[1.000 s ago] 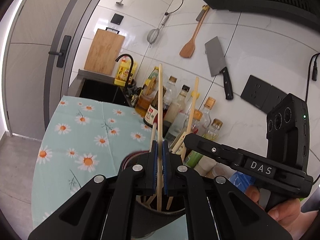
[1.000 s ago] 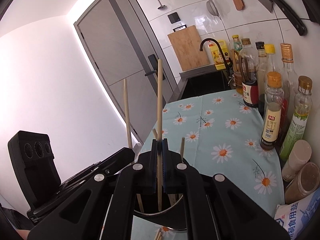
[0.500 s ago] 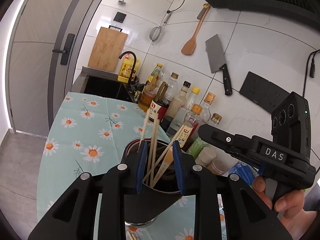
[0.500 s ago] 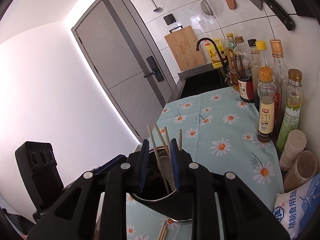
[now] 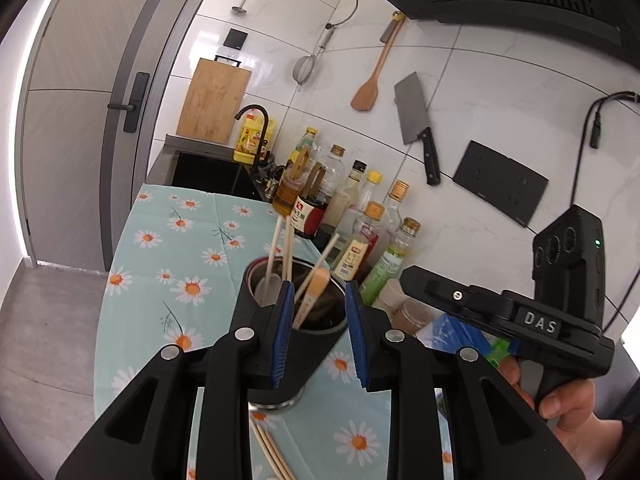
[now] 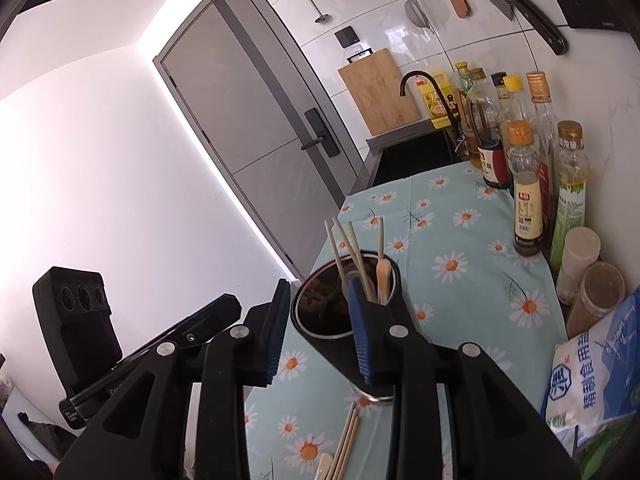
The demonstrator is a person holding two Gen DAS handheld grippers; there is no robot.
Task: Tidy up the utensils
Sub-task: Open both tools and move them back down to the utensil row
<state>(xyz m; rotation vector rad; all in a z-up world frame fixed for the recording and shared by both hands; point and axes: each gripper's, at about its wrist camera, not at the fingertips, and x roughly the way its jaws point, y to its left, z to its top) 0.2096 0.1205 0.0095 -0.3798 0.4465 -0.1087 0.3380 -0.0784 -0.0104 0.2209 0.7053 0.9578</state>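
Note:
A black utensil cup [image 5: 310,344] [image 6: 320,334] stands on the daisy tablecloth [image 5: 168,252] and holds several wooden chopsticks [image 5: 280,246] [image 6: 346,248] and a wooden spoon [image 5: 312,294]. My left gripper [image 5: 316,334] is open and empty, its jaws on either side of the cup just above it. My right gripper [image 6: 320,328] is open and empty over the same cup; its body shows in the left wrist view [image 5: 504,316]. More chopsticks [image 5: 272,452] [image 6: 348,444] lie on the cloth in front of the cup.
A row of sauce bottles [image 5: 352,208] [image 6: 528,184] and jars [image 6: 600,292] lines the tiled wall. A salt bag [image 6: 592,372] lies at the right. A sink with black tap [image 5: 256,120] is behind. A cleaver [image 5: 414,120] and spatula [image 5: 370,88] hang on the wall.
Both grippers were shut on upright chopsticks over the cup. They have opened, the chopsticks dropped into the cup, and both grippers have pulled back and up.

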